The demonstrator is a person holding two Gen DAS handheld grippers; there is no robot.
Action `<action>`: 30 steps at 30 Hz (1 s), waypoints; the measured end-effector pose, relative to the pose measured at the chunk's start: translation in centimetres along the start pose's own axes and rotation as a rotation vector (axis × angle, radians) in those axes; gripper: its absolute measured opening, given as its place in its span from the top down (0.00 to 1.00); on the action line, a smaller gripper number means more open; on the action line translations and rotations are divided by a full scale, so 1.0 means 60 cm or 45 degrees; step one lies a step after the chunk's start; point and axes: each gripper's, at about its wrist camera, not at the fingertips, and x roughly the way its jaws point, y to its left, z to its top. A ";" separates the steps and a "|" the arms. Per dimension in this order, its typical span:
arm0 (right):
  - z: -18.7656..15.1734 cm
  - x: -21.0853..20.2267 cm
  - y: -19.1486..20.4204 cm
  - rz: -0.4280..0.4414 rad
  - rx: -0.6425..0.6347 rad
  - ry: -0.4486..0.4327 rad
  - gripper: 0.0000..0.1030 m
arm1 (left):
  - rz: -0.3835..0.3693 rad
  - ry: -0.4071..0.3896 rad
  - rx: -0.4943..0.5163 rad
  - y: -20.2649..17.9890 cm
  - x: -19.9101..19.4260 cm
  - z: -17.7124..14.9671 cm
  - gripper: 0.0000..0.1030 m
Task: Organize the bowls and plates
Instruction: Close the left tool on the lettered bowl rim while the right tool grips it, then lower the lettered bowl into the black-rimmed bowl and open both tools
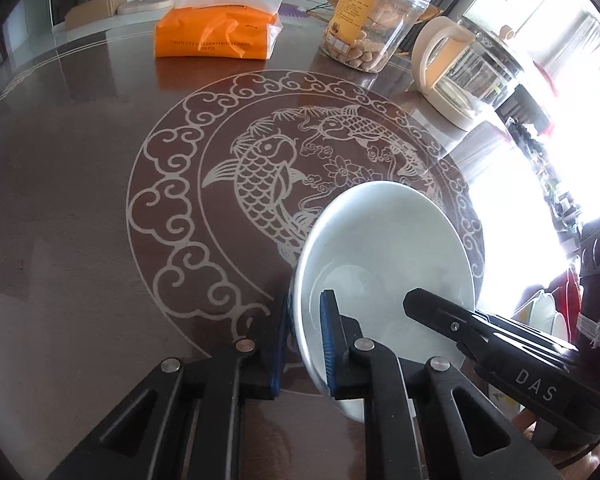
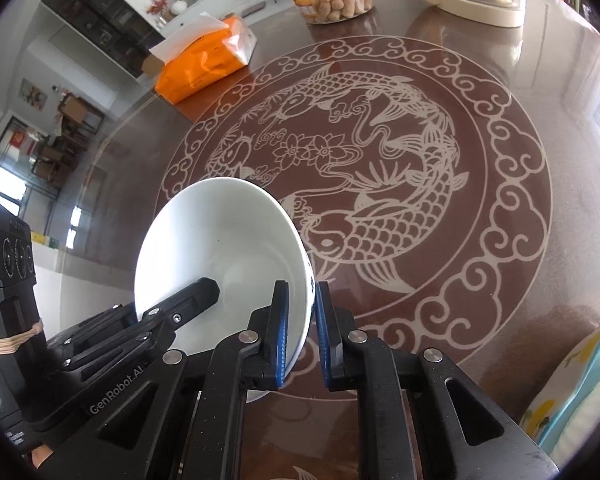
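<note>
A white bowl (image 1: 380,248) with blue marks on its outside stands tilted over the brown table (image 1: 80,200) with its carp pattern. My left gripper (image 1: 305,320) is shut on the bowl's left rim, one blue pad inside and one outside. In the right wrist view my right gripper (image 2: 302,304) is shut on the opposite rim of the same bowl (image 2: 220,240). Each view shows the other gripper's black finger reaching into the bowl: the right gripper (image 1: 424,308), the left gripper (image 2: 204,292). Whether the bowl's base touches the table is hidden.
At the far side of the table stand an orange tissue pack (image 1: 216,32), a clear jar of snacks (image 1: 368,28) and a cream kettle (image 1: 460,72). White dishes (image 1: 548,316) show at the right edge, behind the right gripper.
</note>
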 end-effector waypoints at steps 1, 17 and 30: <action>-0.003 -0.007 -0.002 0.020 0.015 -0.006 0.87 | 0.000 -0.018 0.011 -0.006 -0.012 0.001 0.85; -0.101 -0.308 -0.105 -0.107 0.158 -0.282 0.86 | -0.218 -0.029 0.343 -0.289 -0.089 -0.069 0.85; -0.148 -0.329 -0.238 -0.228 0.326 -0.298 0.88 | -0.062 0.093 0.536 -0.408 -0.002 -0.150 0.85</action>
